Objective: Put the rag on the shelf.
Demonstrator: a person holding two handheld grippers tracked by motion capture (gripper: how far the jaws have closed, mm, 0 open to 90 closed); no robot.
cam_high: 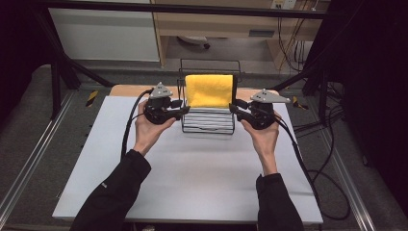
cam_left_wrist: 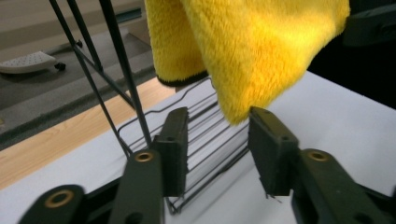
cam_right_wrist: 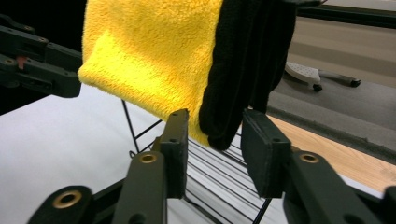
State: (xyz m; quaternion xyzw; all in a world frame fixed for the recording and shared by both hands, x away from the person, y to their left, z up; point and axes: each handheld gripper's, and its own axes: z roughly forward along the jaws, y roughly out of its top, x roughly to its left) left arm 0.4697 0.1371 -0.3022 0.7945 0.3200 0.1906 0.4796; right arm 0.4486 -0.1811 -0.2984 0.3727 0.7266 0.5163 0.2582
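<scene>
A yellow towel (cam_high: 209, 90) hung over the top bar of a black wire rack (cam_high: 208, 122) that stood at the far middle of the white surface (cam_high: 192, 173). The left gripper (cam_high: 183, 107) was held just beside the rack's left side, the right gripper (cam_high: 234, 107) just beside its right side, both pointing inward at the towel's lower corners.

In the left gripper view, the left gripper (cam_left_wrist: 218, 140) had its jaws apart, and the towel's (cam_left_wrist: 252, 51) lower corner hung down to the gap between their tips; the pads did not press on it. The rack's wires (cam_left_wrist: 205, 140) lay beneath.

In the right gripper view, the right gripper (cam_right_wrist: 215, 144) was likewise open, with a black cloth edge (cam_right_wrist: 243, 70) beside the towel (cam_right_wrist: 149, 56) dangling into the gap, unpinched. The left gripper (cam_right_wrist: 37, 70) showed farther off at the left.
</scene>
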